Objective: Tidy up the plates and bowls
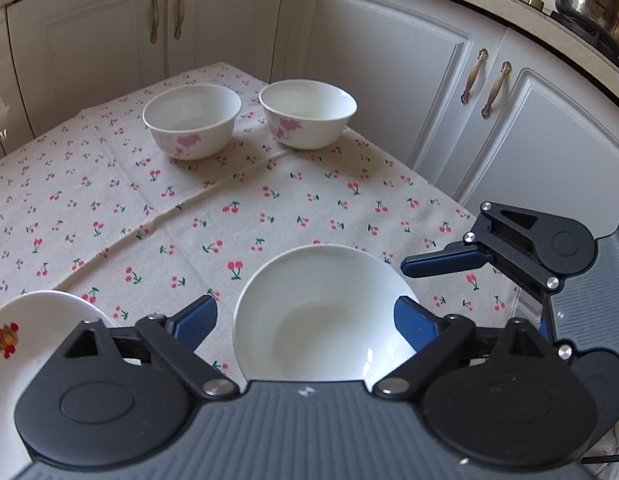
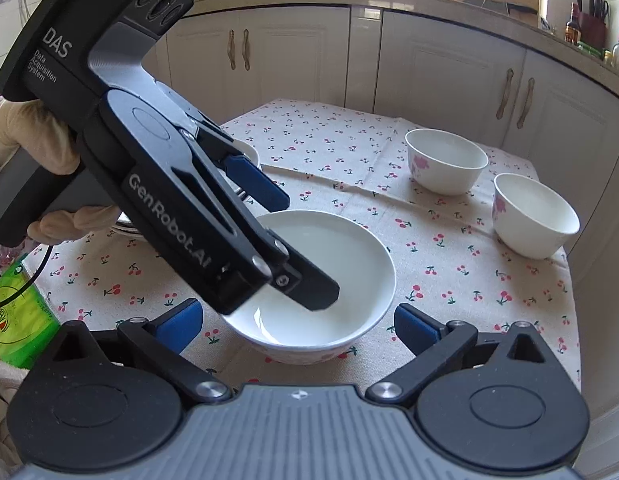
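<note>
A plain white bowl (image 1: 321, 312) (image 2: 333, 276) sits near the table's front edge on the cherry-print cloth (image 1: 229, 208). My left gripper (image 1: 305, 320) is open, its jaws wide on either side of that bowl; in the right wrist view one of its fingers (image 2: 305, 284) reaches over the bowl's inside. My right gripper (image 2: 295, 322) is open just in front of the same bowl, empty. It also shows in the left wrist view (image 1: 441, 260). Two white bowls with pink flowers (image 1: 191, 120) (image 1: 307, 114) stand side by side at the far end (image 2: 445, 160) (image 2: 533, 216).
A white plate with a fruit print (image 1: 25, 344) lies at the left front. White cabinet doors (image 1: 389, 72) surround the table closely. A steel pot (image 1: 593, 0) sits on the stove. A green packet (image 2: 17, 316) lies by the table's left side.
</note>
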Demonstrator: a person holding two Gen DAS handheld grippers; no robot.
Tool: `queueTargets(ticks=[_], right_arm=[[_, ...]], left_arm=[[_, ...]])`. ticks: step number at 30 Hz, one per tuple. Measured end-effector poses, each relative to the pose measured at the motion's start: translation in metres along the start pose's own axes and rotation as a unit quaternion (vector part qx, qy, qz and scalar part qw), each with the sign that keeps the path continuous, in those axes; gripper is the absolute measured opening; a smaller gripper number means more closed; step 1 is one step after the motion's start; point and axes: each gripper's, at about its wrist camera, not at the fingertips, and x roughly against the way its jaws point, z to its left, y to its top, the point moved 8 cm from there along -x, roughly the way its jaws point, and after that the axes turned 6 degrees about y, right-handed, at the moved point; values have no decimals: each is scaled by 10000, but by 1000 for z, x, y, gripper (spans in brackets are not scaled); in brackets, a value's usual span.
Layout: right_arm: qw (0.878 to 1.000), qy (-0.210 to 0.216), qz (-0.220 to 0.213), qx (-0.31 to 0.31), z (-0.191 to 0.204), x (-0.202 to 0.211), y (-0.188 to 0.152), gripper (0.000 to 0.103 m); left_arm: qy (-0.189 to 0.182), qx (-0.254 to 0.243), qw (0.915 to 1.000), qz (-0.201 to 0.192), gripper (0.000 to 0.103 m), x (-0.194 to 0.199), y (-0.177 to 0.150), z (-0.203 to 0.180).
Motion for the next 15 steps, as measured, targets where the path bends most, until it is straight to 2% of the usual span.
queueTargets(ticks=[5, 8, 15], right_arm=[[9999, -87, -127, 34, -5, 16, 1, 103], [9992, -279, -263, 59, -15, 28, 6, 103], [9951, -845, -503, -86, -63, 46, 17, 103]], left_arm=[[174, -206, 9993, -253, 95, 12, 15, -1], [206, -305, 9986, -375, 96, 18, 31, -2], [176, -525, 9969, -558, 96, 19, 74, -7]])
